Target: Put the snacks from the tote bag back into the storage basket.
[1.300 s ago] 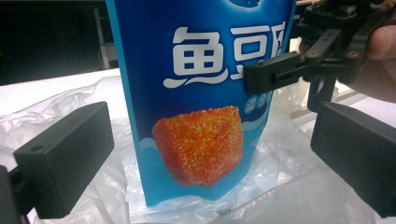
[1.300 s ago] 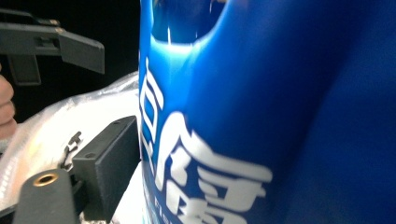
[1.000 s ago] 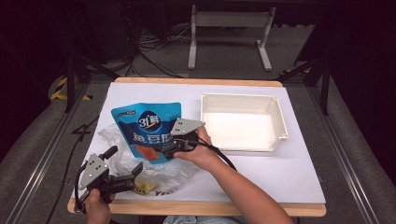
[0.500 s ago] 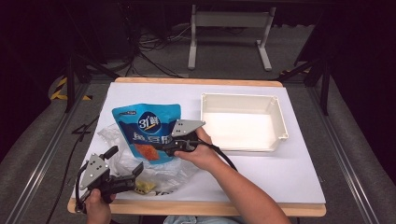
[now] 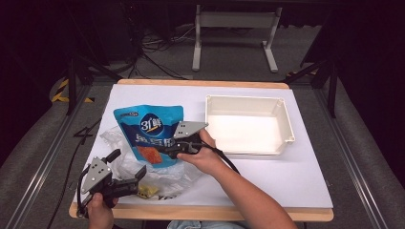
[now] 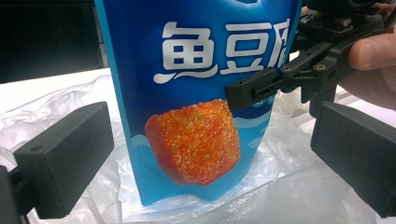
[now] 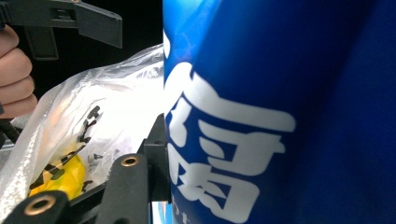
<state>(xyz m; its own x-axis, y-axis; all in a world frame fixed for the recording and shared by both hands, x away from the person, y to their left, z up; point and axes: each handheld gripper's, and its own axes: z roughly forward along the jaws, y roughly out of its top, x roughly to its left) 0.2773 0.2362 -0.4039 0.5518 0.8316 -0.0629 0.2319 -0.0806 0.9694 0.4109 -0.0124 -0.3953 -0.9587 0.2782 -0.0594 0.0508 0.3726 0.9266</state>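
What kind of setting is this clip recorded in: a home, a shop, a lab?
Most likely a lab or recording studio rather than a home: a white-covered table stands among dark curtains, with loose cables and a metal stand on grey carpet behind, and floor rails at the sides.

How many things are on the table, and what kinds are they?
Blue snack pouch: 1
Clear plastic bag: 1
Small yellow packet in the bag: 1
White tray: 1
Total: 4
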